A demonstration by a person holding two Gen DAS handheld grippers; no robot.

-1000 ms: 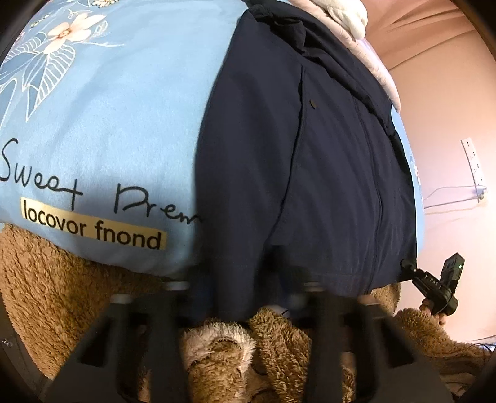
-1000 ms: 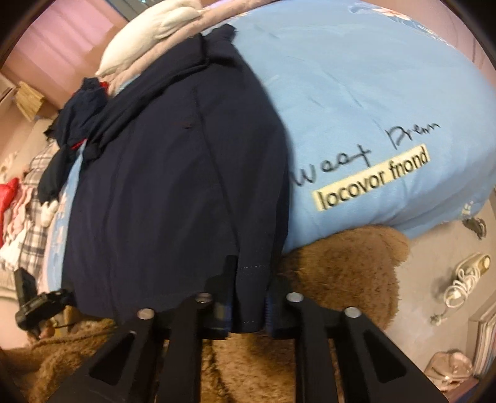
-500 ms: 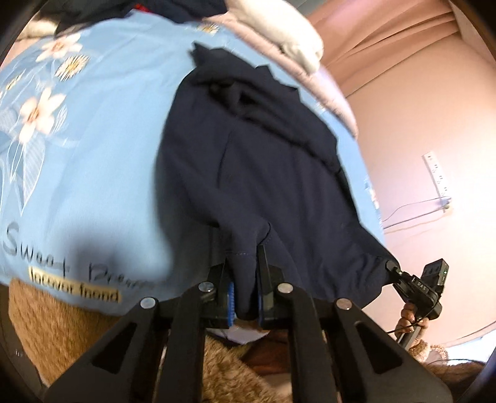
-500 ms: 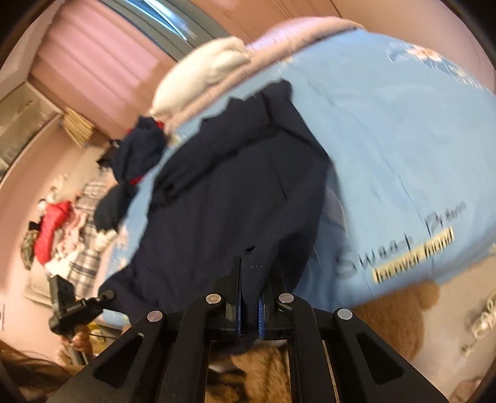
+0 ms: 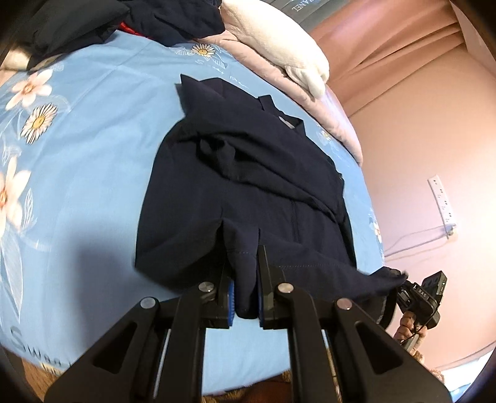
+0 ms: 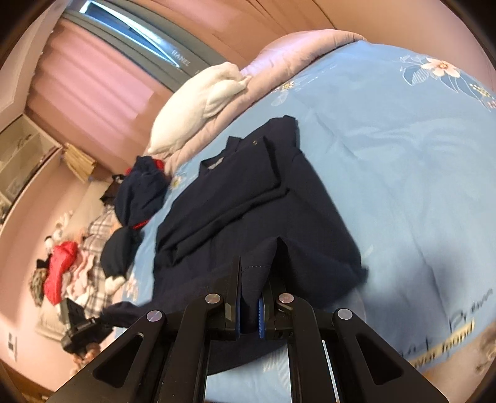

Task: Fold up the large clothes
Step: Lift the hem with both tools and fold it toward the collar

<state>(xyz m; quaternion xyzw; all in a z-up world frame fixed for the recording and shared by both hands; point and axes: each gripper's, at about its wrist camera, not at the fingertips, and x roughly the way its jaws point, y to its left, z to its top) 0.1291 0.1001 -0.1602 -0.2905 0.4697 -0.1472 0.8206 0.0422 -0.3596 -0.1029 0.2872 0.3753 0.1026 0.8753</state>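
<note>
Bedroom, pink walls [image 5: 412,148]. Bed takes most of the view: light-blue sheet [image 6: 387,161] with daisy and flower print plus some script lettering near the foot (partly cut off). Pale pink quilt [image 6: 297,49] bunched at the head end, white pillow [image 6: 198,105] on top of it. Pink curtains [image 6: 93,83] across a grey-framed window [image 6: 130,28], daylight showing along the top. White power strip [image 5: 441,198] on the wall, cable trailing off it. Heap of mixed clothes [image 6: 59,272] by the far wall, red and plaid among them. Brown fuzzy blanket [image 5: 263,387] below the bed edge
</note>
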